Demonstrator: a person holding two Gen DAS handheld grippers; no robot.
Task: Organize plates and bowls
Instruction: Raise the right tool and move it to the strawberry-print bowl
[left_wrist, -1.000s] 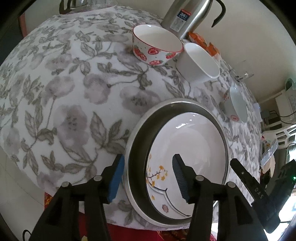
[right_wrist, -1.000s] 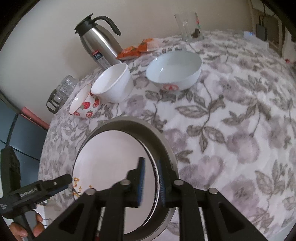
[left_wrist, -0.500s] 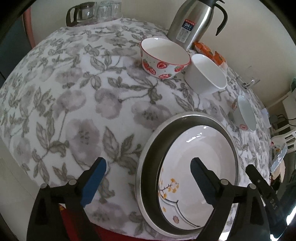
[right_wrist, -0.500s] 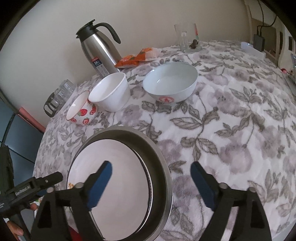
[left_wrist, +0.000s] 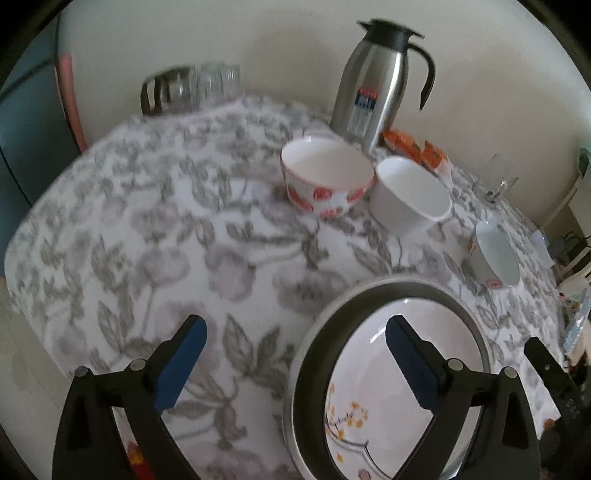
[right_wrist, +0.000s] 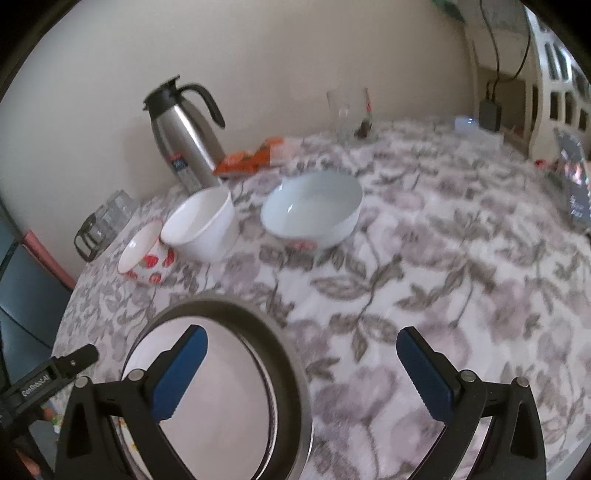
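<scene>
From my left wrist camera I see the left gripper (left_wrist: 295, 363) with its jaws spread wide and nothing between them, hanging above the near edge of the floral tablecloth (left_wrist: 155, 236). The white plate (left_wrist: 406, 373) with the yellow flower print lies nested inside the dark metal-rimmed pan (left_wrist: 314, 350), low and to the right of this gripper, its right finger crossing over the plate's face. From my right wrist camera the right gripper (right_wrist: 301, 369) is likewise spread wide and empty, with the same plate (right_wrist: 225, 384) and pan (right_wrist: 291, 354) under its left finger, and the left gripper's tip (right_wrist: 51, 373) poking in at the lower left. Further back stand the strawberry bowl (left_wrist: 327, 181), touching or nearly touching the plain white bowl (left_wrist: 412, 194), and well to the right a wider pale bowl (right_wrist: 312, 208). Behind them a steel thermos (left_wrist: 373, 81) stands upright by the wall. Both views are motion-blurred, so I can't be sure whether either finger touches the plate.
</scene>
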